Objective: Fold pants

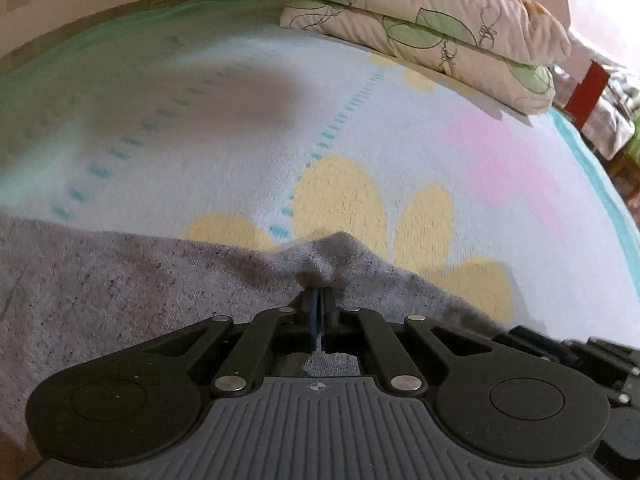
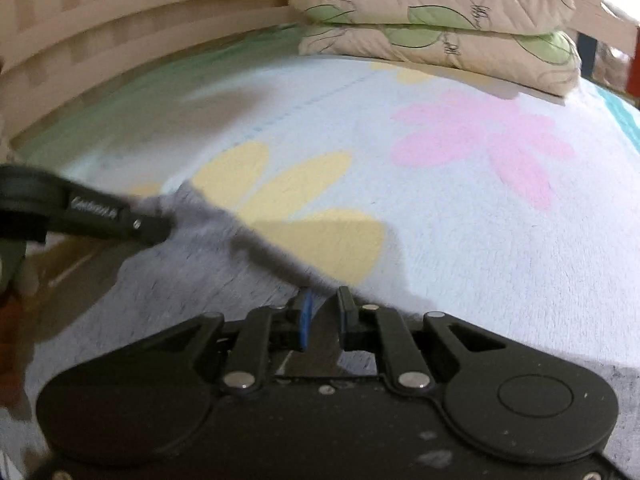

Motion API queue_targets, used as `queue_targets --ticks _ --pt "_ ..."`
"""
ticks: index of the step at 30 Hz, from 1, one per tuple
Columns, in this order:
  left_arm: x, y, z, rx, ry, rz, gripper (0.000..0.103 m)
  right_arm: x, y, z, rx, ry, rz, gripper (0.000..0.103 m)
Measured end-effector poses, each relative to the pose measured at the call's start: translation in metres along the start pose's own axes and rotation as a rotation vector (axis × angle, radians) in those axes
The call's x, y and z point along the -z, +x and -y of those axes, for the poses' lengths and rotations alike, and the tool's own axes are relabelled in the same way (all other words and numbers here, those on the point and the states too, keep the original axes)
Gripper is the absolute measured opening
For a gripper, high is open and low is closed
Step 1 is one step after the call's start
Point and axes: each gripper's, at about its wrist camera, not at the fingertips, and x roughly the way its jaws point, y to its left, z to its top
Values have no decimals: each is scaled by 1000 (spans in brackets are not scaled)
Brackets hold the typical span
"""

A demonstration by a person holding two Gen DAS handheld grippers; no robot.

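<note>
Grey pants [image 1: 120, 288] lie across the lower half of both frames on a bed covered by a pale flower-print blanket [image 1: 400, 140], with 2 stacked pillows [image 1: 432, 28] at upper right. The left tongs [image 1: 319, 300] are pressed together, pinching a raised peak of the pants' far edge at lower centre. The right tongs [image 2: 323, 300] stand spread at the same edge, gripping nothing. The step in hand appears to be securing the edge for a fold; the next move likely calls for the right tongs to pinch the cloth so both can carry it over evenly.
</note>
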Motion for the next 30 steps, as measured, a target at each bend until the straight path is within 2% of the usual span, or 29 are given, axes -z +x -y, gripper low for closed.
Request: queue_targets --ticks 5,9,11,16,22,27,30 --pt "-2 -15 7 -15 -8 17 4 -1 -22 15 4 47 24 18" --pt "2 -35 17 14 14 36 4 11 -67 50 45 103 54 23" --pt "7 -44 27 38 39 30 4 24 -97 72 81 129 53 29" --pt "25 -60 62 126 91 0 4 57 -154 139 139 211 -29 35" --pt "43 -63 114 214 170 -59 4 79 -207 227 89 351 -105 37" --pt "55 -61 156 256 233 -93 4 82 -242 281 213 288 -124 42" --pt "60 -60 179 278 260 -103 4 86 -252 315 258 318 -132 44"
